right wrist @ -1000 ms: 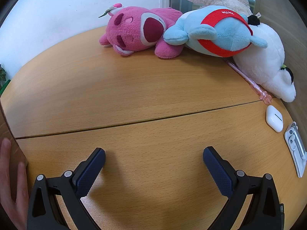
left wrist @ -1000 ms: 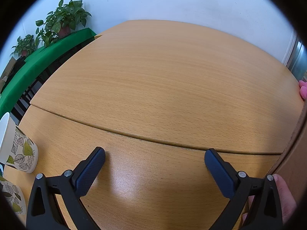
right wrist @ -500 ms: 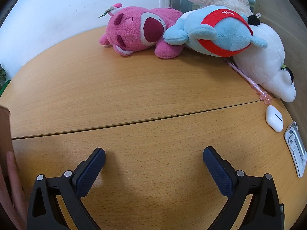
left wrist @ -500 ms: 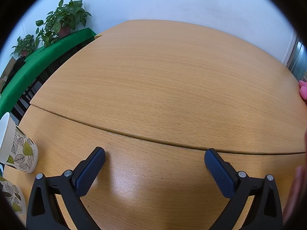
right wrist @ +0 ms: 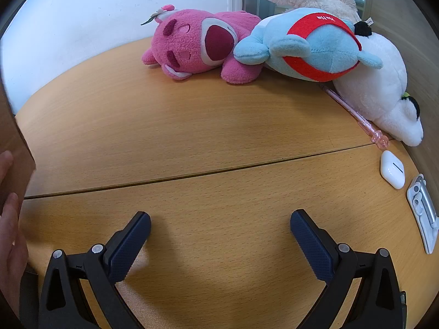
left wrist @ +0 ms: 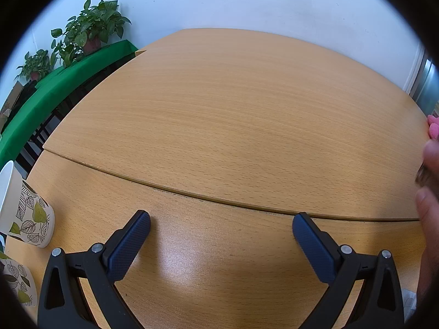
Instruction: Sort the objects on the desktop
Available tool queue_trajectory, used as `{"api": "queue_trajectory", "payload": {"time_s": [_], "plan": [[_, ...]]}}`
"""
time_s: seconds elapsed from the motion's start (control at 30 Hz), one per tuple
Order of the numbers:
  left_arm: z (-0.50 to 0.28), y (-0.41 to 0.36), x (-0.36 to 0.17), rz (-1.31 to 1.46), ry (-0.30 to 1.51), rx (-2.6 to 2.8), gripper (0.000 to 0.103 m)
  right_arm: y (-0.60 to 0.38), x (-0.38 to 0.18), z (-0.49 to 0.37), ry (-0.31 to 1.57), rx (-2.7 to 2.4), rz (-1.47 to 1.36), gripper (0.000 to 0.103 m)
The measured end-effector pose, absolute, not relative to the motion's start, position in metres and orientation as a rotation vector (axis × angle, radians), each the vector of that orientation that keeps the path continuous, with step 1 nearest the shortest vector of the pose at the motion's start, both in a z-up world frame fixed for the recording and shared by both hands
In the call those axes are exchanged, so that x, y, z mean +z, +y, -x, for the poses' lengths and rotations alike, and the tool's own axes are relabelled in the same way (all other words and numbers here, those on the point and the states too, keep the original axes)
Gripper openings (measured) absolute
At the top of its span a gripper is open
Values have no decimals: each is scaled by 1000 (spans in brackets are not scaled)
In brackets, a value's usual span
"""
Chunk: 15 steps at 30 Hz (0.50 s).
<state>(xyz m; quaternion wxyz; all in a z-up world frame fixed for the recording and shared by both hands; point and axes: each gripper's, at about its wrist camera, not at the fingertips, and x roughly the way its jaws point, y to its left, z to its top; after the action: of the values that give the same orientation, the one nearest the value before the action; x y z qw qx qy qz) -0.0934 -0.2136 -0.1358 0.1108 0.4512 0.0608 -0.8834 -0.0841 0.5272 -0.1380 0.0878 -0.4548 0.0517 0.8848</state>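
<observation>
In the right wrist view a pink plush bear (right wrist: 203, 46), a blue plush with a red band (right wrist: 310, 49) and a white plush (right wrist: 381, 93) lie at the far right of the wooden table (right wrist: 192, 126). A pink pen (right wrist: 356, 115), a white earbud case (right wrist: 392, 168) and a white clip-like object (right wrist: 422, 211) lie near the right edge. My right gripper (right wrist: 219, 224) is open and empty over bare table. My left gripper (left wrist: 221, 226) is open and empty; two leaf-patterned paper cups (left wrist: 27, 213) stand to its left.
A bare hand (right wrist: 8, 227) holds a brown cardboard box (right wrist: 13, 148) at the left edge of the right wrist view; the hand also shows at the right edge of the left wrist view (left wrist: 430, 205). Potted plants (left wrist: 87, 30) stand on a green-covered bench (left wrist: 55, 87) beyond the table.
The hand and the cardboard box have shifted at the frame edges: the box rose higher in the right wrist view and left the left wrist view. Both grippers have stayed still and open.
</observation>
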Motion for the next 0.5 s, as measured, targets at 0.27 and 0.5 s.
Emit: {"api": "queue_trajectory", "payload": {"time_s": [0.27, 0.5], "plan": [[93, -213, -136, -1324, 180, -2593, 103, 527, -138, 84, 155, 2632, 1353, 103], [94, -213, -136, -1323, 181, -2592, 103, 527, -138, 84, 156, 2631, 1352, 103]]}}
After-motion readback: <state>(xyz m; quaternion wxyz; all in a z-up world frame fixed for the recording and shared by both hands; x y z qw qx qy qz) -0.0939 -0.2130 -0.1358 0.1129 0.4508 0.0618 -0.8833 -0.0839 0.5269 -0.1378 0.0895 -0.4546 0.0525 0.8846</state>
